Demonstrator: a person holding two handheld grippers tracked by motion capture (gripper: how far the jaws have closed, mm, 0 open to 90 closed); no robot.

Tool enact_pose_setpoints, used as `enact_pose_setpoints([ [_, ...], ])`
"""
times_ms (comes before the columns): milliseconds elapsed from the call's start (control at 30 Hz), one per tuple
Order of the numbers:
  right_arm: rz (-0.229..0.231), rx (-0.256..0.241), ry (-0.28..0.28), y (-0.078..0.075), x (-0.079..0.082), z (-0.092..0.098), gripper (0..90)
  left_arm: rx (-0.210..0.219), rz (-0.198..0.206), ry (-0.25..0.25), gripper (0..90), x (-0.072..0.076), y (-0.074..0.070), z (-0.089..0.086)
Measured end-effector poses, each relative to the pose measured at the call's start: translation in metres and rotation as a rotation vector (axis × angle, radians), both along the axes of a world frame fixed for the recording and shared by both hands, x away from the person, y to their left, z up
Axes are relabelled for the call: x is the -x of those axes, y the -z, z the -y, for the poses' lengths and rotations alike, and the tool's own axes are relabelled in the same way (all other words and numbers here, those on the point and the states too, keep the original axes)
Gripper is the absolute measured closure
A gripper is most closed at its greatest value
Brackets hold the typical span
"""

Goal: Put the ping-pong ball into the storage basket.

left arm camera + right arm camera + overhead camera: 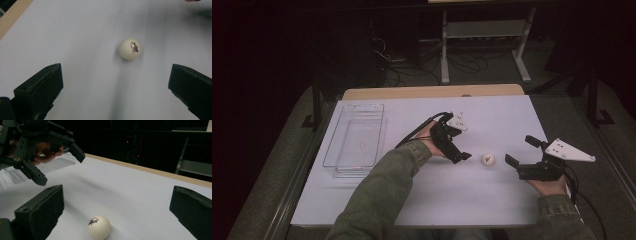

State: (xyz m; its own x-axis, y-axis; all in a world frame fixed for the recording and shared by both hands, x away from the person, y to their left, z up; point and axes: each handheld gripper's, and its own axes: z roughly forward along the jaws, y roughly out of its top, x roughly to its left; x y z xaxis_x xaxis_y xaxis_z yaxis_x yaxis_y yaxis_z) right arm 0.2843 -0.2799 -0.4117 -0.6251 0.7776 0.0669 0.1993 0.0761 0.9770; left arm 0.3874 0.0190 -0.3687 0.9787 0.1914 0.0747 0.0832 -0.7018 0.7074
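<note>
On the white surface [422,200], nearest the person, the ping-pong ball [488,159] is seen lying free between the two grippers, touched by neither. The right gripper [523,151] is held low just to the ball's right, its fingers [40,212] spread wide and released, with the ball lying between them and close in (its printed logo is turned toward that camera). The left gripper [460,145] hovers just left of the ball, angled down at it, its fingers [40,87] likewise parted and grasping nothing; the ball lies a little ahead of them, slightly right of centre.

The work is judged to be at its start: no grasp has been made, and the ball has yet to be picked up and, presumably, carried to the clear plastic tray [343,162], which lies well apart at the left and looks empty.

Open room is ample around the ball. The surface's right edge lies near the right gripper, and the wooden far edge [432,92] is well clear.
</note>
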Motion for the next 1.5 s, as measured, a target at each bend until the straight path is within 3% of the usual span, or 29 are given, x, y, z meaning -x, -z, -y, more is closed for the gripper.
enact_pose_setpoints([
  [533,-0.001,0.002,-0.003,0.0,0.0,0.0,0.0,-0.029,-0.009,0.03,0.0,-0.001,0.011,0.02],
  [700,-0.002,0.004,-0.007,0.0,0.0,-0.001,0.0,-0.061,-0.014,0.042,0.0,-0.002,0.02,0.026],
  [1500,-0.003,0.004,-0.013,0.0,0.0,-0.001,0.0,-0.056,-0.028,0.088,0.0,-0.004,0.037,0.058],
])
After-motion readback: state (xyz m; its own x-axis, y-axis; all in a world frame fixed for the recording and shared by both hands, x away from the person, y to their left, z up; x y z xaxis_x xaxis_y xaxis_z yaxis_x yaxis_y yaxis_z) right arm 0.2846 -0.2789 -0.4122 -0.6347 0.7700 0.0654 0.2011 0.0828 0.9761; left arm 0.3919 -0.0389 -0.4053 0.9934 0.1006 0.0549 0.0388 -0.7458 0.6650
